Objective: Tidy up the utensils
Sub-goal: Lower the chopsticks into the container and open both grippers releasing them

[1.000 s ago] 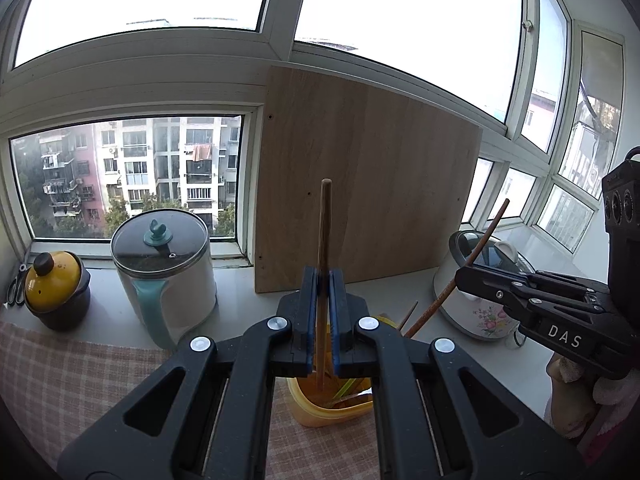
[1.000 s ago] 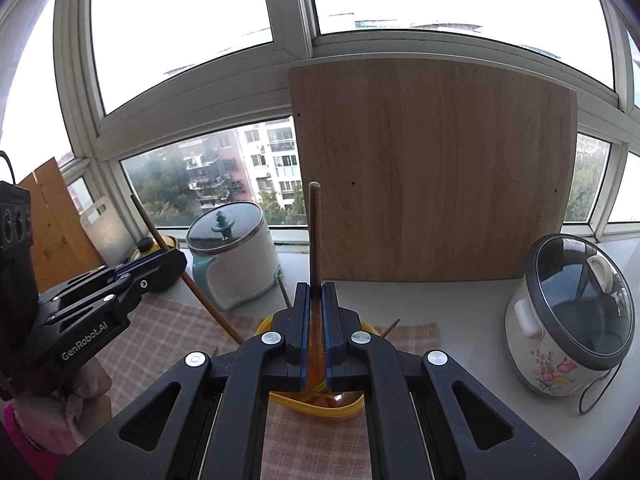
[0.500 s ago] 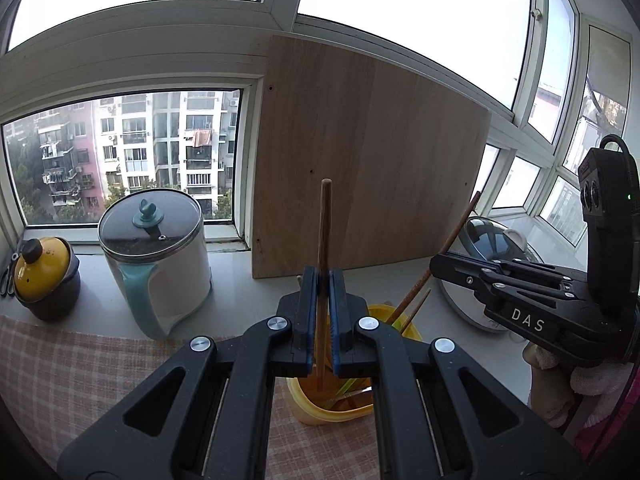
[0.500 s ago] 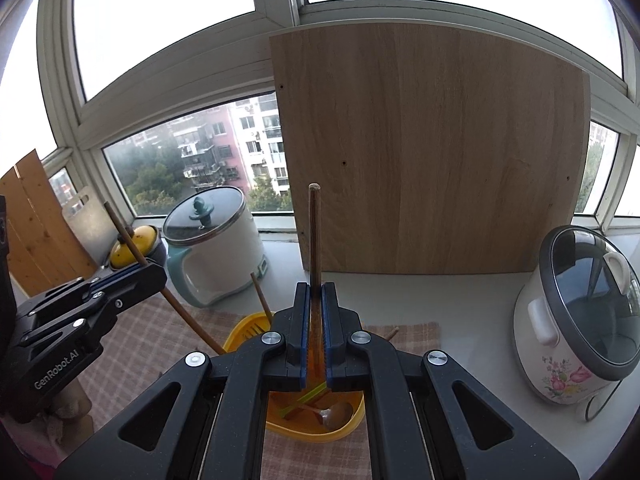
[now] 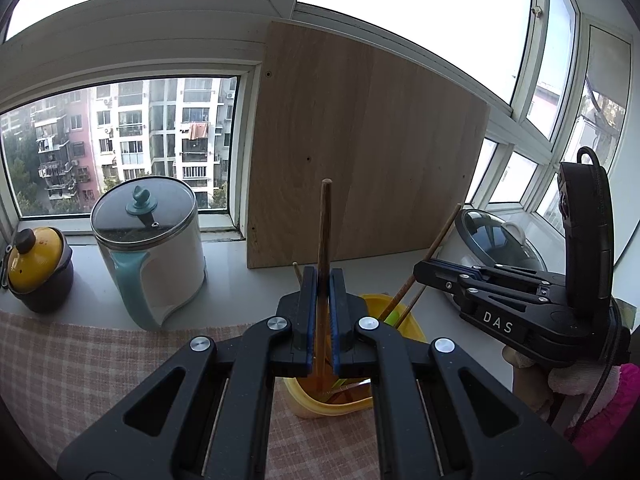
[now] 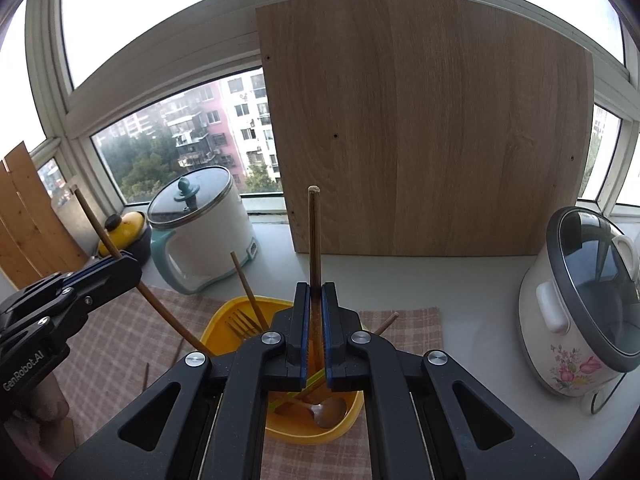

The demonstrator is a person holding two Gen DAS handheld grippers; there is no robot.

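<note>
Both grippers, left gripper (image 5: 321,320) and right gripper (image 6: 315,328), each clamp a chopstick (image 5: 325,248) above the yellow holder (image 6: 240,316) at 6 o'clock; next, release them inside.

Two brown wooden chopsticks, each clamped upright in a tool: one (image 5: 323,240), one (image 6: 314,240), lower ends inside the yellow bin (image 6: 224,320). Bin upright on checked cloth, holding fork (image 6: 240,322), spoon (image 6: 330,412), further chopsticks.
</note>
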